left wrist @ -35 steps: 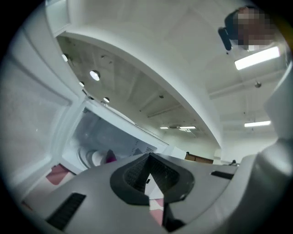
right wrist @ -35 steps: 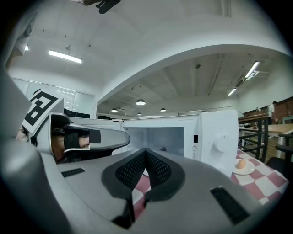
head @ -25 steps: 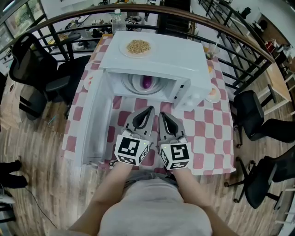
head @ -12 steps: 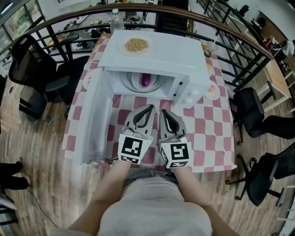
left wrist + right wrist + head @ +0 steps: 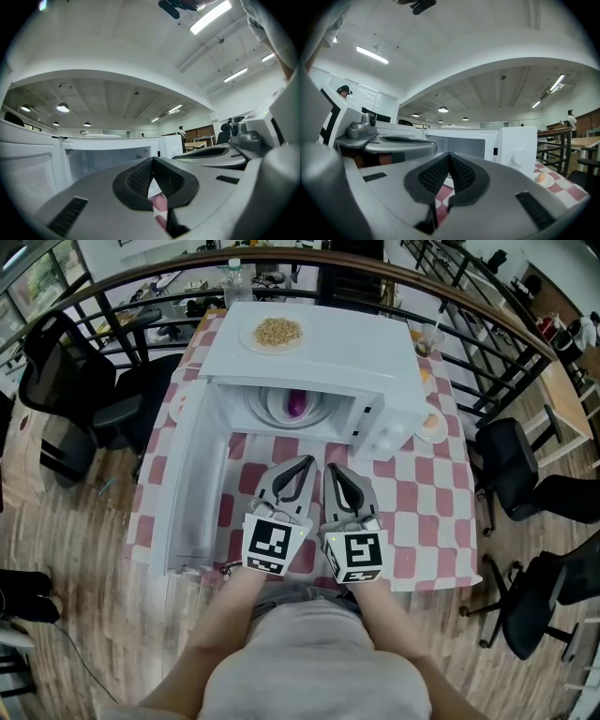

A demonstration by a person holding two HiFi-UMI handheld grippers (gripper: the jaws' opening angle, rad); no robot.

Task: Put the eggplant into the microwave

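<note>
The purple eggplant lies on a white plate inside the white microwave, whose door hangs open to the left. My left gripper and right gripper sit side by side over the checkered table, just in front of the microwave's mouth and pointing at it. Both are shut with nothing between their jaws. In the left gripper view the left gripper faces the open cavity. In the right gripper view the right gripper faces the microwave front.
A plate of grains rests on top of the microwave. A small dish with an egg sits on the table at the right, also the egg. Black chairs stand around the pink-and-white checkered table.
</note>
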